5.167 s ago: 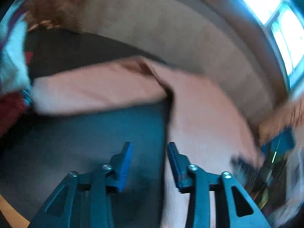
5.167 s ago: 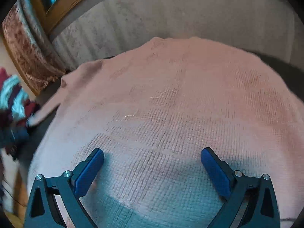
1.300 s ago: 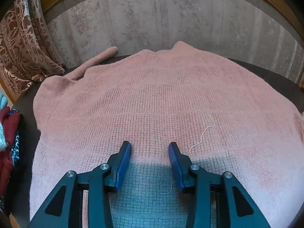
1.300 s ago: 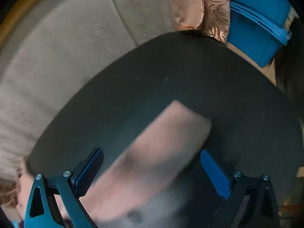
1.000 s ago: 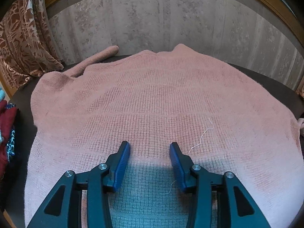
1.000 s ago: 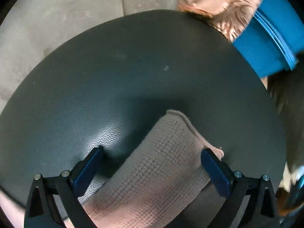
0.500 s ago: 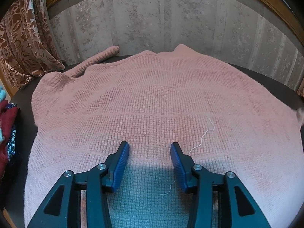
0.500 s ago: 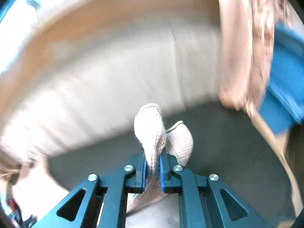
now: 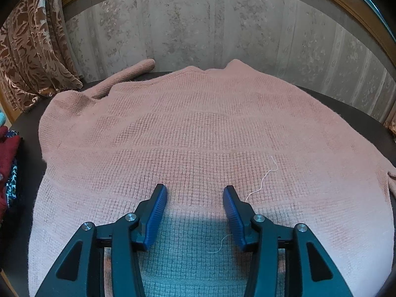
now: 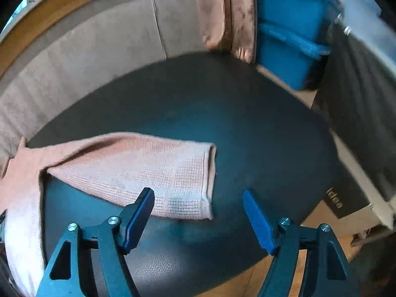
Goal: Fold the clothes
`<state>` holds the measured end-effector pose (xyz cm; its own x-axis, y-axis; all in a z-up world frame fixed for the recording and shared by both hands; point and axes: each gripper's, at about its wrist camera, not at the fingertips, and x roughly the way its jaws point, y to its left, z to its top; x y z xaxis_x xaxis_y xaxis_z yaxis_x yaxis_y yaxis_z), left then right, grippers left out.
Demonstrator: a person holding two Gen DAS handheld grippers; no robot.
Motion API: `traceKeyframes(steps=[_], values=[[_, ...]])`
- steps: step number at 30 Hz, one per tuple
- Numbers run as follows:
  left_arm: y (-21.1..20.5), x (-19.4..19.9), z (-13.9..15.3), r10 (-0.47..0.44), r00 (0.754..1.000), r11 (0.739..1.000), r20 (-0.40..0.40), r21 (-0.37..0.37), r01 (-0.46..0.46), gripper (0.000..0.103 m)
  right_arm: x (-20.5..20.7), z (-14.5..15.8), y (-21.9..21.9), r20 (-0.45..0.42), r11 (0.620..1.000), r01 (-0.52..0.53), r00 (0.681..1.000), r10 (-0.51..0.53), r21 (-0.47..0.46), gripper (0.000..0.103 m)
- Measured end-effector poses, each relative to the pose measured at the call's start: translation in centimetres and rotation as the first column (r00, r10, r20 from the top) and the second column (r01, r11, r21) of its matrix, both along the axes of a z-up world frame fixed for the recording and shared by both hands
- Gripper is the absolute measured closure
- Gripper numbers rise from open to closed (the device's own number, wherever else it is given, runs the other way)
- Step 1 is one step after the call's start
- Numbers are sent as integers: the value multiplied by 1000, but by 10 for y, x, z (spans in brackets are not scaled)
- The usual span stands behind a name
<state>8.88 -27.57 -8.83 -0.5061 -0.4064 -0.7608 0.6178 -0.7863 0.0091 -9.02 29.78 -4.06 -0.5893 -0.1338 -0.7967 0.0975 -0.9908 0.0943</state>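
we are holding the left gripper over the lower middle of a pink knit sweater that is lying spread flat across a dark round table, its neck pointing toward the patterned wall and one sleeve trailing off toward a brown patterned curtain. its jaws are opening, standing moderately apart with nothing pinched between the blue pads; only the knit is showing in the gap, and a loose pale thread is lying just beside the right pad. we are holding the right gripper above the table at the sweater's other sleeve, which is lying flat and stretched out with its cuff between the pads in the picture. these jaws are opening wide too, gripping nothing, the left pad overlapping the sleeve's lower edge in view. blue bins are standing beyond the table beside another curtain, and red and patterned clothes are sitting at the left edge.
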Motion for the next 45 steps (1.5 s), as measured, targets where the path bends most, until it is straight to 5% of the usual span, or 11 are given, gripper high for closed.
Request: traceKeyframes(steps=[5,12,17,22,24,25,32,37,39,41,45], values=[[-1,1,0,-2,1000,1000,2,-2,2,55,-45,9,-46,9,977,-201,980,201,64,14],[-1,1,0,-3,1000,1000,6,-7,3,55,-138,-34,-127,297,816,-554,817,495,164,9],[0,-2,-1,-1,1000,1000,19,-21,1,54,-174,-83,-135,492,792,-595,735,467,138,0],[2,-2,-2,2,1000,1000,22,-27,-2,54,-172,-73,-137,404,819,-557,786,468,136,8],[1,-2,-2,1,1000,1000,21,-25,-1,54,-170,-60,-147,381,810,-571,785,489,136,79],[2,-2,-2,2,1000,1000,20,-25,-1,54,-169,-53,-154,372,801,-579,785,496,154,88],[1,-1,-1,1,1000,1000,20,-24,0,54,-163,47,-208,41,696,-462,847,530,551,88],[-1,1,0,-5,1000,1000,11,-15,5,53,-101,77,-201,-337,614,-100,761,554,783,58],[-2,3,0,-6,1000,1000,2,-4,6,53,-90,31,-183,-288,557,-81,789,542,826,4],[-2,4,0,-7,1000,1000,-7,5,7,53,-93,-27,-161,-54,533,-244,874,483,810,7],[-2,3,0,-7,1000,1000,-8,6,7,52,-78,-59,-127,35,693,-290,934,357,661,25]])
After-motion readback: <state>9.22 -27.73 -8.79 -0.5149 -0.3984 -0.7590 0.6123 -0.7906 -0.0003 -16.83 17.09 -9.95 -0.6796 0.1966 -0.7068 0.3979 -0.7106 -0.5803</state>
